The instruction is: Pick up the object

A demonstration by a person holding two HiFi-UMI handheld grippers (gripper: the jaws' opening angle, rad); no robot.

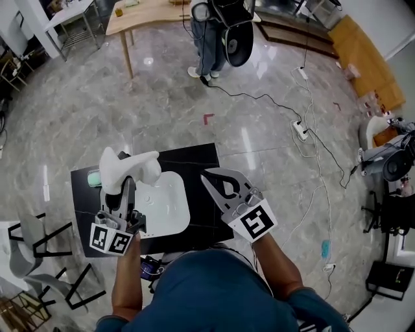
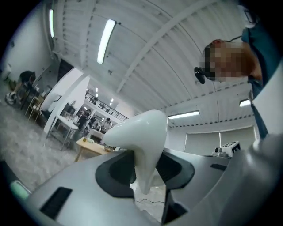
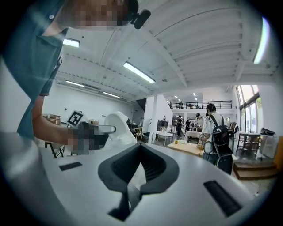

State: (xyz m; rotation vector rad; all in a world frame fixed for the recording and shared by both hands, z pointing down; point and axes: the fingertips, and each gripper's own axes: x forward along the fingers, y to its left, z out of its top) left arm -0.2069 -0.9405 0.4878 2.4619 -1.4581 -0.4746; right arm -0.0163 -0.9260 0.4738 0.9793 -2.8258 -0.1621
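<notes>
Two grippers in our hands. The left gripper [image 1: 123,187] had its jaws pressed on the narrow end of the white object [image 1: 130,167], held aloft over the black table [image 1: 201,162] at the white tray [image 1: 175,214]'s left edge. The right gripper [image 1: 206,176] was closed tip to tip and empty, just right of the tray. Farther out we saw cables [image 1: 305,97] on the floor [image 1: 162,97] and a person [image 1: 207,39] standing by a wooden table [image 1: 142,13].

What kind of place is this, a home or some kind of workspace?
Probably a large open lab or workshop hall, not a home. A cable and power strip run across the polished stone floor, a wooden table stands beyond, and long strip lights hang under a high ceiling.
</notes>
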